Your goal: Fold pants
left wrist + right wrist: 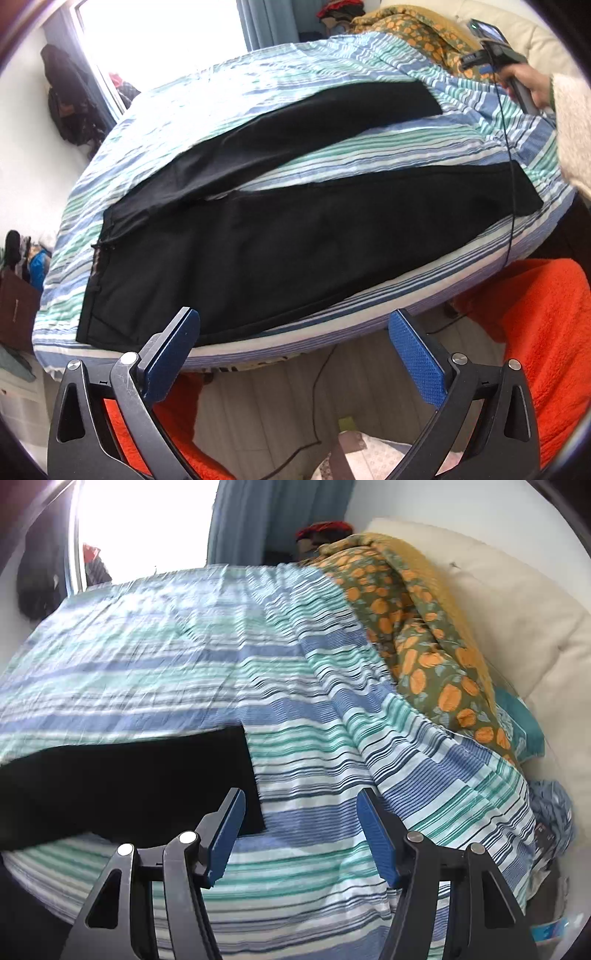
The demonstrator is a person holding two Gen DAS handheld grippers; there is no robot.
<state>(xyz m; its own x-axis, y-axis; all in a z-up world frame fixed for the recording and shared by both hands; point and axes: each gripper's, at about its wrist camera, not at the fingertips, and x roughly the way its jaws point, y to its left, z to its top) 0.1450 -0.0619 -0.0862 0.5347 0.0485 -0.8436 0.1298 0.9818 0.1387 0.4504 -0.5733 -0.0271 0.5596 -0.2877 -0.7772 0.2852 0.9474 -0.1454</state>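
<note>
Pants (258, 236): black, spread flat on the bed, filling the centre of the left wrist view; one leg end shows at lower left of the right wrist view.
Long axis: runs from the waistband at lower left of the left wrist view to the two hems at right; the legs splay apart in a V, striped sheet showing between them.
Bed (369, 147): blue, green and white striped cover carrying the pants; a floral quilt (424, 635) lies bunched at upper right.
Left claw (295, 332): jaws apart, empty, off the bed edge near the hip.
Right claw (299, 830): jaws apart, empty, just beside the far leg's hem.
Step, as judged: folding not yet begun; approach to the first grasp.
Next move, as judged: pinch hem and waistband, then bring one leg over the other, edges matched.
</note>
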